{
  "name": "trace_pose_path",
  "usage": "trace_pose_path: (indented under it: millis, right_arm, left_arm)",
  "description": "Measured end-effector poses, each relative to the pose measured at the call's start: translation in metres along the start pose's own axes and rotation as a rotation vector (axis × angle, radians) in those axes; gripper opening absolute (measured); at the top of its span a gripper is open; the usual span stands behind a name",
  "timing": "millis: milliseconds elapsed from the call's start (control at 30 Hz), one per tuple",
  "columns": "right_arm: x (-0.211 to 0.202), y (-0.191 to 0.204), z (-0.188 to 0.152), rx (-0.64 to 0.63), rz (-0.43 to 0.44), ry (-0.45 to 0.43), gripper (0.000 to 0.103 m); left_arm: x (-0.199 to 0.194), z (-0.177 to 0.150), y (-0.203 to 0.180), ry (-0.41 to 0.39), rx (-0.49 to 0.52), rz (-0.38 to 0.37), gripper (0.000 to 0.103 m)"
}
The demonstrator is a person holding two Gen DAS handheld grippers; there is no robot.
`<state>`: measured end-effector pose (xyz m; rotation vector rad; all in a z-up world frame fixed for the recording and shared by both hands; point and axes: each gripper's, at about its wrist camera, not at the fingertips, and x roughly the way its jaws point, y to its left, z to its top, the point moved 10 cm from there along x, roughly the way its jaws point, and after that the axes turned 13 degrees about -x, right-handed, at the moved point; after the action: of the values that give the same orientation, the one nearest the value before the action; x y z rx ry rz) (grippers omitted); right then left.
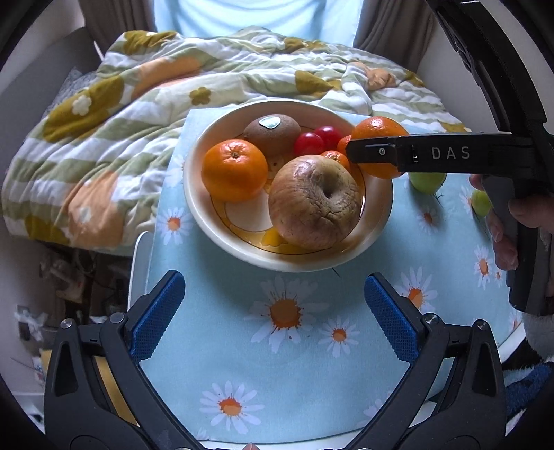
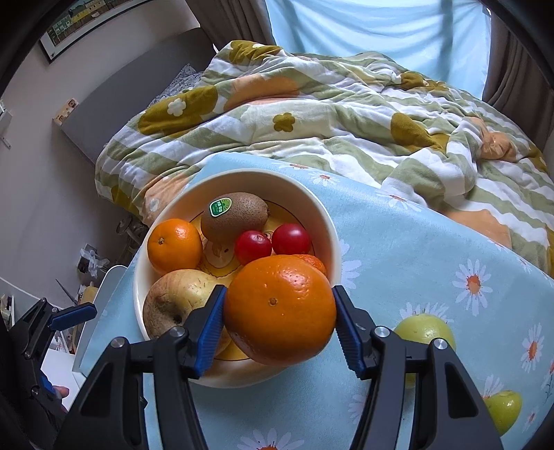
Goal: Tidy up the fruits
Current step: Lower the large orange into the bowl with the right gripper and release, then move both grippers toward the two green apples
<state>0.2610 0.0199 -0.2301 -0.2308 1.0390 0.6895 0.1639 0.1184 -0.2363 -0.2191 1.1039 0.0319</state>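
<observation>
While its blue ribbed pads (image 2: 210, 329) are pressing on either side of a large, glossy orange (image 2: 279, 308), the right gripper (image 2: 279, 329) is holding that fruit over the near rim of a wide cream ceramic bowl with a yellow pattern inside (image 2: 325, 221). Nearest the left wrist camera, the left gripper (image 1: 273, 315) is hanging over a pale blue tablecloth printed with white daisies (image 1: 287, 346), its jaws standing wide apart with nothing between them. Just beyond it the bowl is sitting on the cloth, and inside it a wrinkled, brownish-yellow apple (image 1: 313, 202) is lying closest, with a smaller round orange (image 1: 234, 170) to its left. Behind these a fuzzy brown kiwi bearing a green sticker (image 2: 233, 216) is resting beside two small shiny red round fruits (image 2: 271, 244), and a bit of another orange-skinned fruit (image 1: 335, 157) is peeking out next to the apple. Off to the right of the bowl, two pale green round fruits (image 2: 424, 329) are lying on the cloth. Farther back, a rumpled quilt striped in green and white with mustard and peach flowers (image 2: 329, 114) is covering a bed, and pale blue curtains (image 2: 363, 27) are hanging behind it.
</observation>
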Motion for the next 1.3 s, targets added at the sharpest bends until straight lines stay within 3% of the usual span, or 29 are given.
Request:
trace_pose_path:
  millis: [267,300,433,600,700,833,1100,1300]
  right_arm:
    - [0.002,-0.002,-0.004,0.008,0.030,0.010,0.056]
    - [0.000,-0.001,-0.002,0.015,0.043,-0.003,0.058]
    - [-0.009,-0.001,0.006,0.036,0.054,-0.051,0.084]
    - [-0.015,-0.003,0.005,0.068,0.045,-0.064,0.085]
    - [-0.025,-0.003,0.005,0.073,0.026,-0.081,0.097]
    - [-0.041,-0.001,0.003,0.056,-0.043,-0.087,0.097]
    - [-0.085,0.010,-0.001,0.100,-0.091,-0.153,0.097]
    - [-0.118,0.008,-0.014,0.165,-0.153,-0.189,0.097]
  left_arm:
    - [0.004,-0.003,-0.006,0.011,-0.004,-0.017,0.103]
    - [0.004,-0.003,-0.007,0.012,-0.001,-0.018,0.103]
    - [0.004,-0.004,-0.010,0.016,0.012,-0.025,0.103]
    - [-0.001,-0.005,-0.013,0.013,0.030,-0.029,0.103]
    - [-0.007,-0.003,-0.013,0.008,0.039,-0.033,0.103]
    - [-0.017,0.001,-0.009,-0.002,0.048,-0.035,0.103]
    - [-0.050,0.018,-0.007,-0.058,0.113,-0.041,0.103]
    - [-0.071,0.034,-0.021,-0.093,0.176,-0.096,0.103]
